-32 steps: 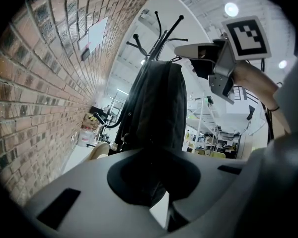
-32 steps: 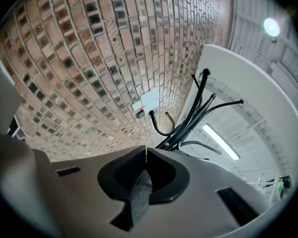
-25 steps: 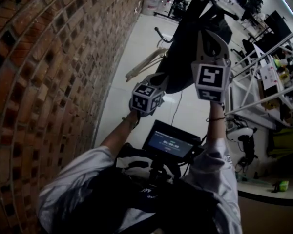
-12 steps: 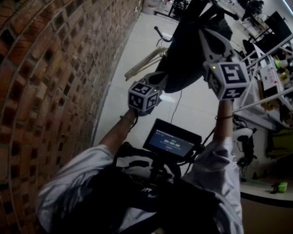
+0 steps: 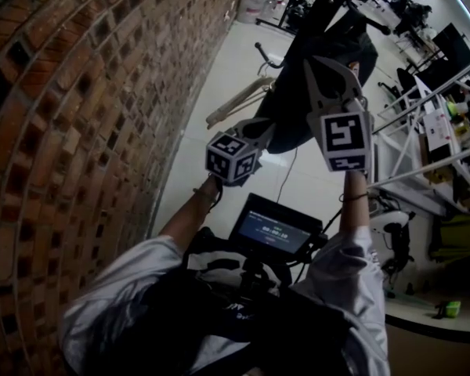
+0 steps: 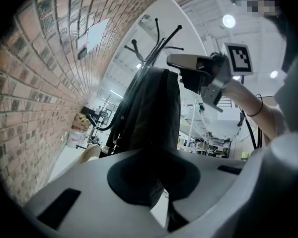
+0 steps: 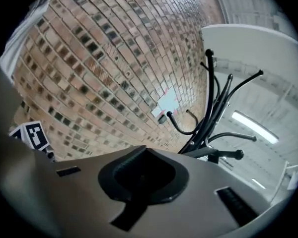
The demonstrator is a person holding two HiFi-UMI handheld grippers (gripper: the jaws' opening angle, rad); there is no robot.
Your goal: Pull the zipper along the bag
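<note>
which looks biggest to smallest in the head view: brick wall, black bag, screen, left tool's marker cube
1. brick wall
2. black bag
3. screen
4. left tool's marker cube
Screen and cube look close; camera nearness leaves real sizes unsure.

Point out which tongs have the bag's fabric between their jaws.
The left tongs: black bag fabric is pinched in them. The right tongs are shut with no fabric showing, only coat rack and brick wall ahead.

Both forearms reach up through the middle of the frame. The left forearm (image 5: pixel 189 218) carries the left hand-held gripper (image 5: pixel 265 128) at centre, its jaws almost together and pinching the dark fabric of the bag (image 5: pixel 294 92). The right forearm (image 5: pixel 356 202), right of centre, lifts the right hand-held gripper (image 5: pixel 321 73) higher, jaws closed together on nothing.
</note>
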